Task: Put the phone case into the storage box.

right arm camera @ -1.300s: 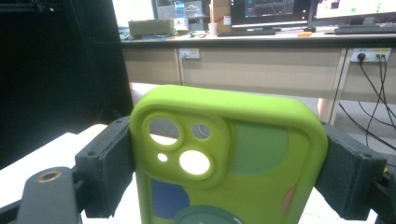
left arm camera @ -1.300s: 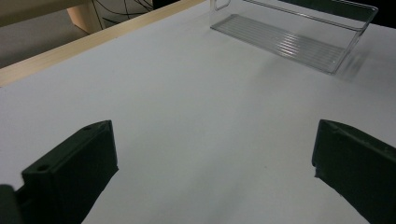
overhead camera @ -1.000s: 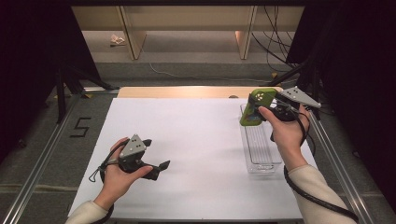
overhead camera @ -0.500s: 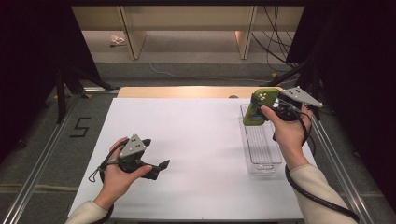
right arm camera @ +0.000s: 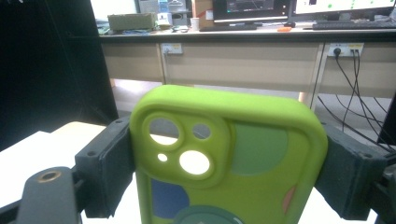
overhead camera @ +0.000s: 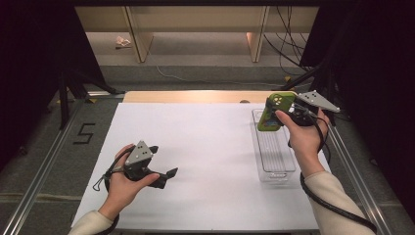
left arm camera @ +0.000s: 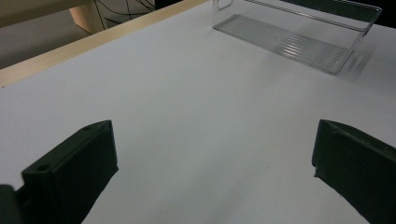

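A lime-green phone case with camera cut-outs is clamped across its width by my right gripper, held in the air over the far end of a clear plastic tray. In the right gripper view the case stands upright between the two pads, its back facing the camera. My left gripper rests low over the white table at the near left, jaws wide apart. Between them lies only bare table, with the tray farther off.
The long narrow tray lies lengthwise at the right of the white tabletop, and nothing shows inside it. A wooden strip runs along the table's far edge. Metal rails flank both sides. Desks and cables stand beyond.
My right gripper has drifted slightly to the right with the case still in it. The left gripper has stayed where it was.
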### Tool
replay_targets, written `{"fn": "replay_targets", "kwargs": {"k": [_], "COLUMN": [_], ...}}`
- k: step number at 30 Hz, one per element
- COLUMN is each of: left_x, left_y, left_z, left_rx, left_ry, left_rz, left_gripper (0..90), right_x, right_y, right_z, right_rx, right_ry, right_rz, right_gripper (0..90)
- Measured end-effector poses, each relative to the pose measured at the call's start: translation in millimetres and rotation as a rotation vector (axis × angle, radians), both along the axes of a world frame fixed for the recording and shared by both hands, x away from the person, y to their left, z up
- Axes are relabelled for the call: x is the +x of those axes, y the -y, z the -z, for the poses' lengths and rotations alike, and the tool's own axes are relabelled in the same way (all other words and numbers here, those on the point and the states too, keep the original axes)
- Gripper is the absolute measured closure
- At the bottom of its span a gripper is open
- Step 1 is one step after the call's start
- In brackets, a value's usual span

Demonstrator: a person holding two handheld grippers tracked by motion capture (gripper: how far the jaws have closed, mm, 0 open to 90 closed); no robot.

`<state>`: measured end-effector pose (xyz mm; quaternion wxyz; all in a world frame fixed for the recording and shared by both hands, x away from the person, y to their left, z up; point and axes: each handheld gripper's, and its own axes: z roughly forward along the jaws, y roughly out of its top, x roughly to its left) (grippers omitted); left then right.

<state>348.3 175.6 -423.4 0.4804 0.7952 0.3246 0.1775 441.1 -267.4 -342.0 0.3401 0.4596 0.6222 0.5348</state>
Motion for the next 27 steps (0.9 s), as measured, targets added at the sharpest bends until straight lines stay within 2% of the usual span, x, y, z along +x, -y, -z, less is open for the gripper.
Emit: {"fn": "replay_targets", "kwargs": {"k": [27], "left_x": [1.0], "left_y": [0.7], "left_z": [1.1], "left_rx": [0.004], "left_ry": [-0.004], "left_rz": [0.001], "left_gripper": [0.0], "right_x": [10.6], "right_y": [5.7], "right_z": [3.2], "right_rx": [-0.029], "right_ry": [-0.003], "right_rz": [0.035], "right_gripper": [17.1]}}
